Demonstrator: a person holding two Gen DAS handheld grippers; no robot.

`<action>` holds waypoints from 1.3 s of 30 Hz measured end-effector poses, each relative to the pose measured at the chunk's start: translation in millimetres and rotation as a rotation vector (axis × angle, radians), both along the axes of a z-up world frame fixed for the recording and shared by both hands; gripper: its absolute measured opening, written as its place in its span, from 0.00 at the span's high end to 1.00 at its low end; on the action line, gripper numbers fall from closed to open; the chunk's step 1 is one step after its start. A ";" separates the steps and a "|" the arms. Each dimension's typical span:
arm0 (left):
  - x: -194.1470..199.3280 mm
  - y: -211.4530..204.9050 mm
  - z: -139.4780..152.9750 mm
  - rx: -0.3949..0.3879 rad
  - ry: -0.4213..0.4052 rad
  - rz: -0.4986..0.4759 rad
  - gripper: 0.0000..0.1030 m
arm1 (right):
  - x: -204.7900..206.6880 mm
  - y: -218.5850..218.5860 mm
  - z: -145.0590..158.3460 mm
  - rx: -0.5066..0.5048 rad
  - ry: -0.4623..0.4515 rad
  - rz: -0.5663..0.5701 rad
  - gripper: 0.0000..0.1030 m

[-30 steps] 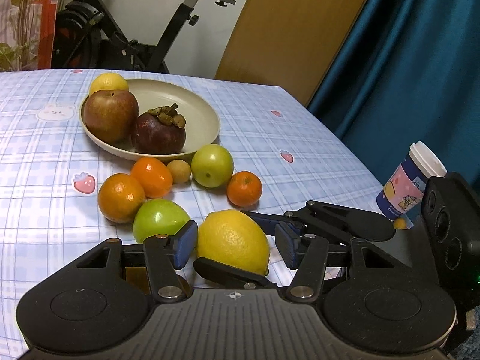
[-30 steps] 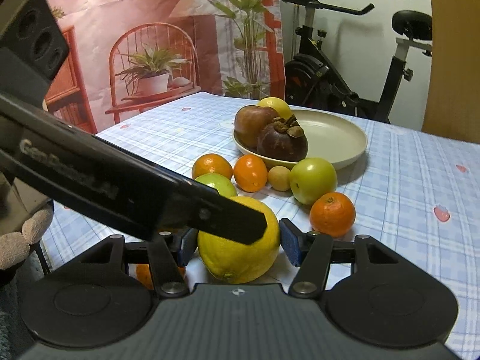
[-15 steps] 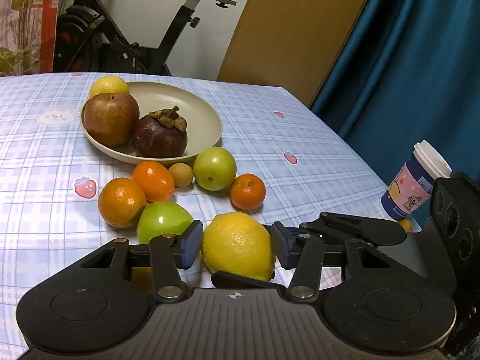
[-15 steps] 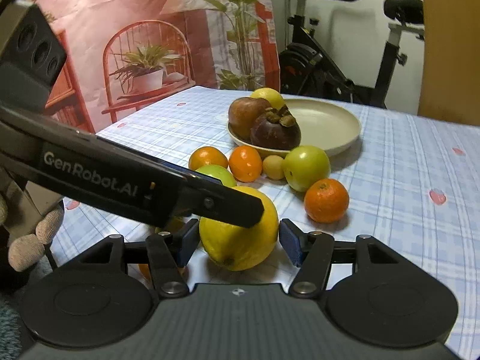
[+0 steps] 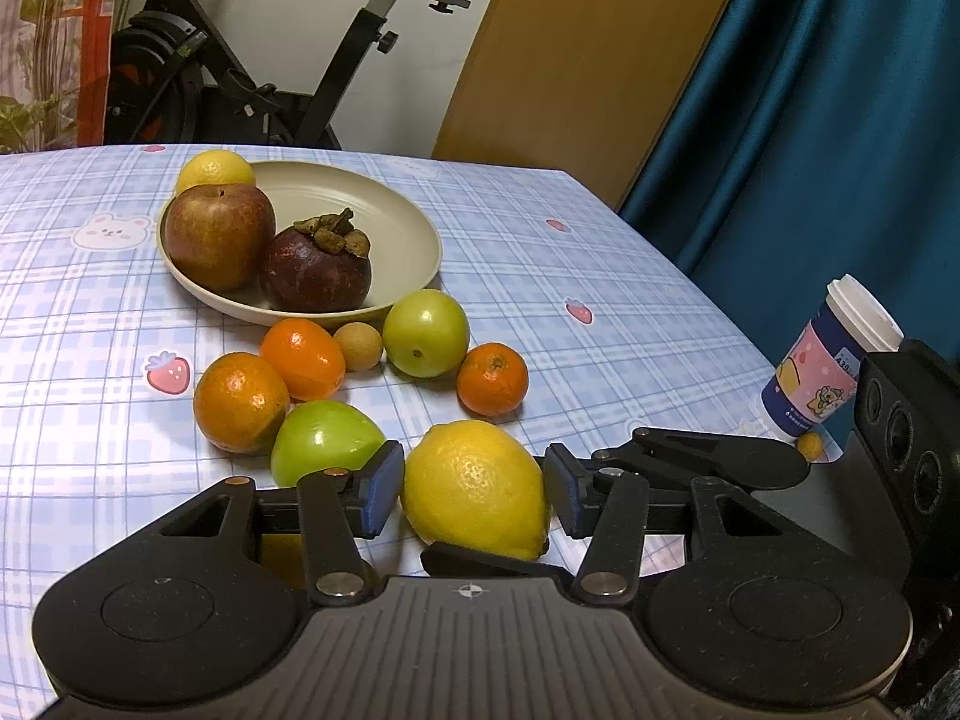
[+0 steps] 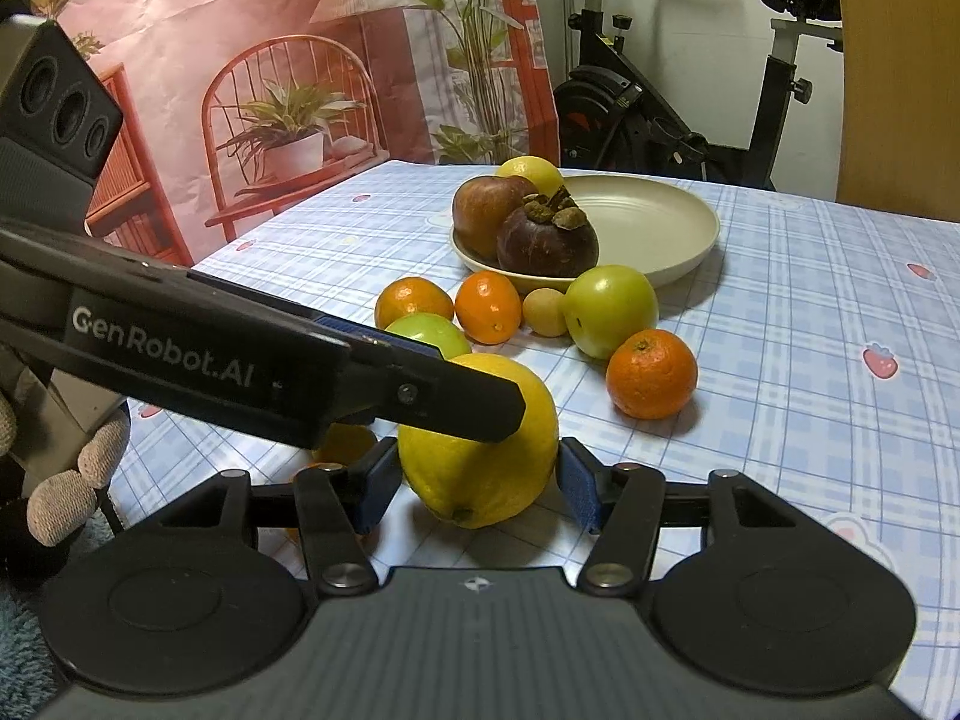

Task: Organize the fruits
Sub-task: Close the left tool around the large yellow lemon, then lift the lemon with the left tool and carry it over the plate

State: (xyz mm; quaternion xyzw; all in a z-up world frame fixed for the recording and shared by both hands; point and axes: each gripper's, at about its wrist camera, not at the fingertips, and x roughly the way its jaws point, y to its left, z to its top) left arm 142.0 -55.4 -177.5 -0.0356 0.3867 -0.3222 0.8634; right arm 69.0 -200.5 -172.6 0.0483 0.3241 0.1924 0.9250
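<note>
Two hand-held grippers, the left (image 5: 471, 489) marked "GenRobot.AI" and the right (image 6: 477, 480), bracket one large yellow lemon (image 5: 474, 489) on the blue-checked table (image 5: 600, 276); both have just been closing, blue pads beside its skin, grip unclear. Three oranges, two green fruits lie nearby.

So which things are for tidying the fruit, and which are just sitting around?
For the job: lemon, oranges, green fruits, small tan fruit, apple, purple fruit, yellow fruit, plate.

Just lying about: paper cup, exercise bike, blue curtain.
</note>
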 end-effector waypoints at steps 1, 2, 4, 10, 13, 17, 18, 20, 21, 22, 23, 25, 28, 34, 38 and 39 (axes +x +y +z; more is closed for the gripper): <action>-0.4 0.0 -0.1 0.000 0.001 0.000 0.47 | 0.1 0.3 -0.2 0.000 0.000 0.000 0.43; -0.7 0.1 -0.1 0.001 0.002 -0.001 0.47 | 0.0 0.0 -0.1 -0.001 0.000 0.000 0.43; -1.4 0.0 -0.1 0.004 0.002 -0.001 0.47 | -0.2 -0.8 0.0 -0.002 0.000 0.000 0.43; -0.9 0.8 -2.5 -0.002 0.015 0.008 0.46 | -0.2 -0.4 0.0 -0.003 -0.002 0.001 0.43; -1.7 -1.5 -2.3 0.004 0.014 0.009 0.45 | 0.5 0.1 0.1 -0.002 -0.002 0.001 0.43; -4.1 -8.7 -1.4 0.031 0.002 -0.017 0.34 | 0.0 0.9 0.8 -0.009 -0.006 0.001 0.43; -4.5 -10.2 -1.4 0.038 -0.001 -0.023 0.32 | -0.1 1.3 0.8 -0.010 -0.006 0.002 0.43; -5.0 -12.5 -2.1 0.046 -0.009 -0.032 0.31 | 0.1 1.5 1.1 -0.013 -0.005 0.003 0.43; -5.1 -13.6 -2.2 0.052 -0.014 -0.034 0.31 | 0.1 1.7 0.7 -0.012 -0.004 0.002 0.43; -5.1 -14.8 -2.4 0.059 -0.021 -0.036 0.31 | 0.3 1.7 0.5 -0.010 -0.003 0.001 0.43; -5.0 -15.7 -2.6 0.062 -0.026 -0.037 0.32 | 0.6 1.2 0.2 -0.009 -0.001 -0.001 0.43; -4.1 -17.4 -3.2 0.071 -0.041 -0.034 0.33 | 2.2 0.2 -1.9 -0.009 0.013 -0.002 0.43; -1.8 -19.4 -3.4 0.089 -0.042 -0.023 0.41 | 3.7 -1.4 -3.5 -0.005 0.020 -0.008 0.44; 1.3 -19.1 8.6 0.055 -0.060 -0.019 0.41 | 1.9 -7.4 3.2 0.015 -0.002 -0.029 0.44; 3.1 -22.1 19.9 0.044 -0.095 -0.026 0.41 | 2.8 -12.9 13.5 0.030 -0.023 -0.044 0.44; 3.8 -22.7 22.9 0.039 -0.103 -0.026 0.41 | 3.6 -14.5 16.7 0.032 -0.028 -0.047 0.44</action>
